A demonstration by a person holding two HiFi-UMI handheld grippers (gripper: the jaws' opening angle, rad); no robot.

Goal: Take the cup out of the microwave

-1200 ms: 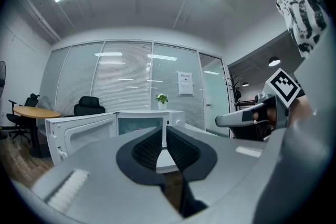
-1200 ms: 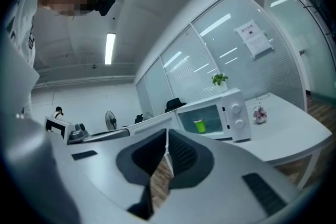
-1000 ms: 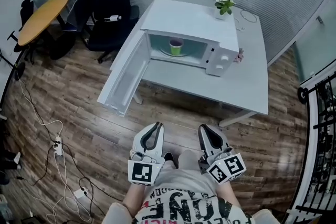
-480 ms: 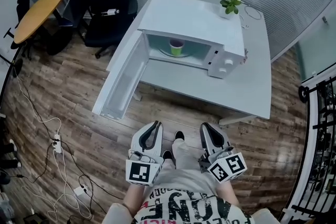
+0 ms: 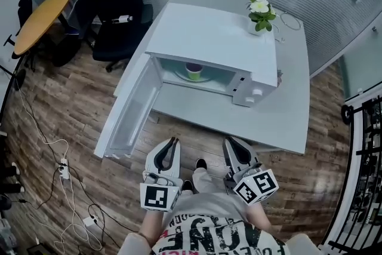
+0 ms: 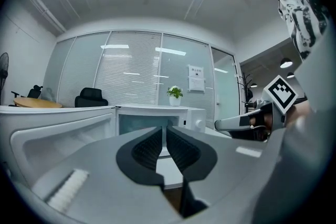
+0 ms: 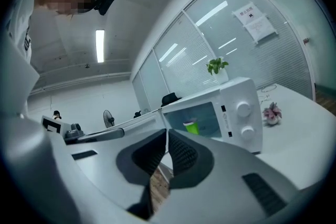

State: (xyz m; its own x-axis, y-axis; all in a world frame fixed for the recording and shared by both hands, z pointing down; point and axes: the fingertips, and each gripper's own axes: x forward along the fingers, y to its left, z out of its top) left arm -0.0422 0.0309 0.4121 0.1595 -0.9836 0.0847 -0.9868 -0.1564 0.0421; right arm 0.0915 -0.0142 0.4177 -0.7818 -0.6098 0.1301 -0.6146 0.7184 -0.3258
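The jaws of the left gripper (image 5: 173,141) are closed and hold nothing. The jaws of the right gripper (image 5: 230,141) are closed and empty too. That makes sense, because there is nothing near them to grab yet.

Both grippers are held low, close to the person's body, and they point toward the microwave (image 5: 215,39). They are still well apart from it.

The microwave stands on the white table (image 5: 286,110). Its door (image 5: 128,116) hangs wide open to the left, so the way in is free. The green cup (image 5: 193,71) stands upright inside, on the round plate (image 5: 179,76). The right gripper view looks straight at the cup, so I think that gripper may be the one to reach in.

The taking out has not begun. I think the jaws must open first, then go in around the cup. A small plant (image 5: 260,12) sits on top of the microwave, out of the way.
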